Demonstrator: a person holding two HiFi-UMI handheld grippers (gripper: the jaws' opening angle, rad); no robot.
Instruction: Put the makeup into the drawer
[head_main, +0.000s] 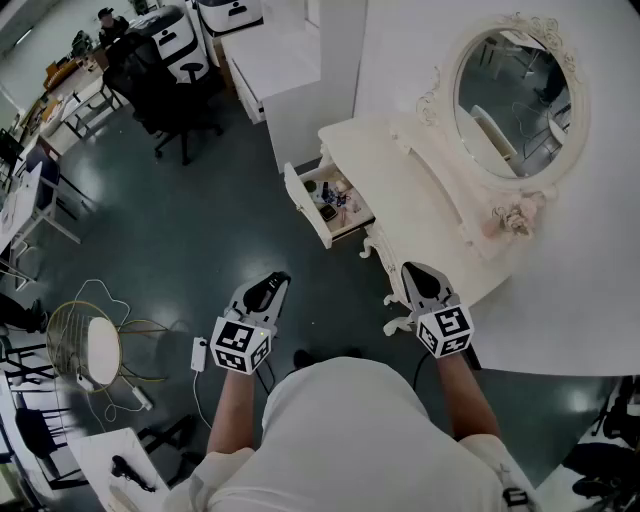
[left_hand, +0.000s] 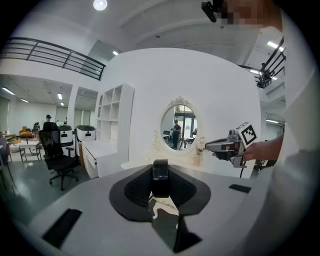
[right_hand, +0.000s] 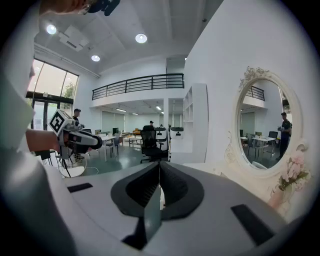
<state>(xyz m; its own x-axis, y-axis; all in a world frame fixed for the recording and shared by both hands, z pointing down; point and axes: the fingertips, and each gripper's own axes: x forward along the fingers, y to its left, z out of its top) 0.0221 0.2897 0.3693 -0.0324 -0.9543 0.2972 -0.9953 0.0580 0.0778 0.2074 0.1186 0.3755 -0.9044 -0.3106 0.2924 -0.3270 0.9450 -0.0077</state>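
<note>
One small black makeup tube (left_hand: 160, 171) is clamped in the left tongs (head_main: 270, 287), the right tongs (head_main: 416, 273) are closed empty, and carriage to the far open white drawer (head_main: 304, 203) is judged to be called for next.

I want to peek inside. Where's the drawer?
Head view, middle: the drawer juts open from the vanity's left end, left of the oval mirror.

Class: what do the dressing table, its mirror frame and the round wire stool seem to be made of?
Dressing table: likely painted wood, cream, matte, carved legs. Mirror frame: same cream finish, moulded scrollwork; wood or resin, unclear. Wire stool: thin gold-coloured metal rods, white seat pad.
</note>
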